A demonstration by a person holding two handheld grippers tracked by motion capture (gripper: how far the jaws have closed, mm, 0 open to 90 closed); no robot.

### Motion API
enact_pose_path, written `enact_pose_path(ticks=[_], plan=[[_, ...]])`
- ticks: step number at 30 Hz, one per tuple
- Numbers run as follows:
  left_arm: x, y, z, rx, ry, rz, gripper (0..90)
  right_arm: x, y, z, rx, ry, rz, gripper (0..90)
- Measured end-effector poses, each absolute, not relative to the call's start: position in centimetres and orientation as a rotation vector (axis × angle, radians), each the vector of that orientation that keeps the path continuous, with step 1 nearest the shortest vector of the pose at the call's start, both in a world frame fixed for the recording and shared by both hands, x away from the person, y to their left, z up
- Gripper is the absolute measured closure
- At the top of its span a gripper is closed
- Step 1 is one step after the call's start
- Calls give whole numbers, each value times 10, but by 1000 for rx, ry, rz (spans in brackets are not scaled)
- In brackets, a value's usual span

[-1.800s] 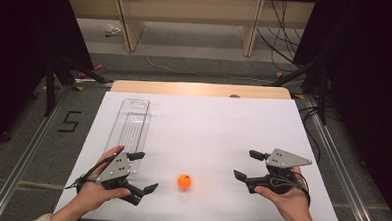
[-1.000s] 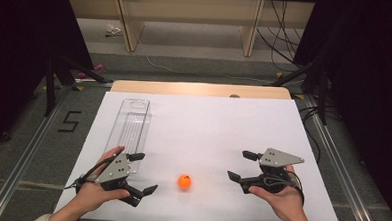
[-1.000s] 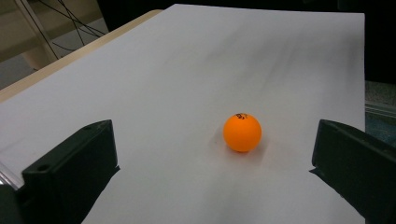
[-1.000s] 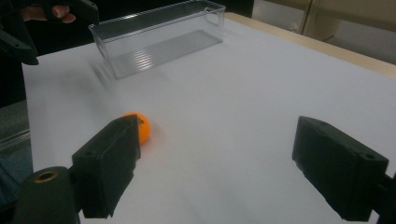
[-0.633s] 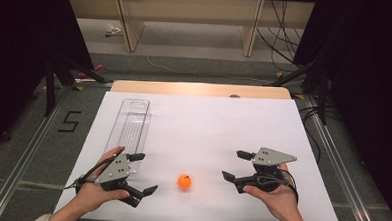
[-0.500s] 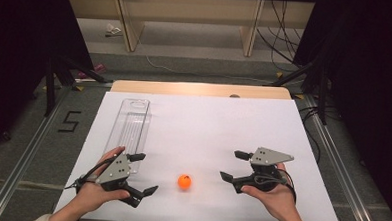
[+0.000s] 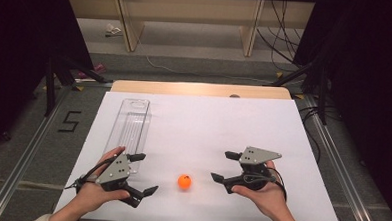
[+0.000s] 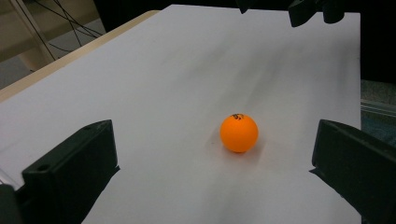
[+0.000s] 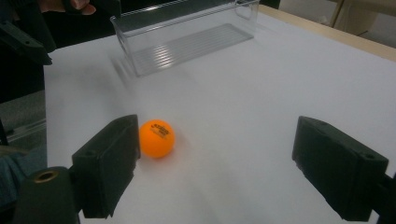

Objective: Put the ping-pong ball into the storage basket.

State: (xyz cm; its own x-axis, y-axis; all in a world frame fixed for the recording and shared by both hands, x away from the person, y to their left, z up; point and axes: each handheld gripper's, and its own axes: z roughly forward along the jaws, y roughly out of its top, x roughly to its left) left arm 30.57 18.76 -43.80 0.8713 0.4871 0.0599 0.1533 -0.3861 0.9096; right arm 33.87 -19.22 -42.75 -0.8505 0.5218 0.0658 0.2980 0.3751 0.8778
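one orange ball [image 7: 184, 181], one clear tray [image 7: 129, 129], two grippers, one white sheet [image 7: 218, 126] over one table [image 7: 200, 89]. the ball rests on the sheet near its front edge, between the two grippers and touching neither; in the right gripper view it lies just ahead of one jaw. left gripper [image 7: 143, 174]: held low at the front left, hand [image 7: 93, 193] wrapped behind it, jaws spread wide and empty, aimed toward the ball. right gripper [image 7: 225, 167]: held low at the front right, hand [image 7: 264, 193] cupped beneath, jaws spread wide and empty, aimed left toward the ball. the tray lies lengthwise along the sheet's left side, its near end just beside the left hand. the sheet's middle, back and right lie open; dark floor and rails run beyond both side edges.
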Motion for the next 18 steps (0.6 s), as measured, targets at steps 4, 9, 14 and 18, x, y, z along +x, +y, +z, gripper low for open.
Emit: enact_pose_path(ticks=[4, 9, 14, 18], plan=[[306, 188, -438, 1960, 469, 386, 0, 340, -187, -429, 718, 2427, 1468, 162], [306, 188, -438, 1960, 469, 386, 0, 341, -181, -431, 708, 2445, 1463, 162], [306, 188, -438, 1960, 468, 385, 0, 342, -173, -433, 685, 2470, 1457, 162], [306, 188, -438, 1959, 467, 385, 0, 343, -167, -435, 675, 2493, 1452, 162]])
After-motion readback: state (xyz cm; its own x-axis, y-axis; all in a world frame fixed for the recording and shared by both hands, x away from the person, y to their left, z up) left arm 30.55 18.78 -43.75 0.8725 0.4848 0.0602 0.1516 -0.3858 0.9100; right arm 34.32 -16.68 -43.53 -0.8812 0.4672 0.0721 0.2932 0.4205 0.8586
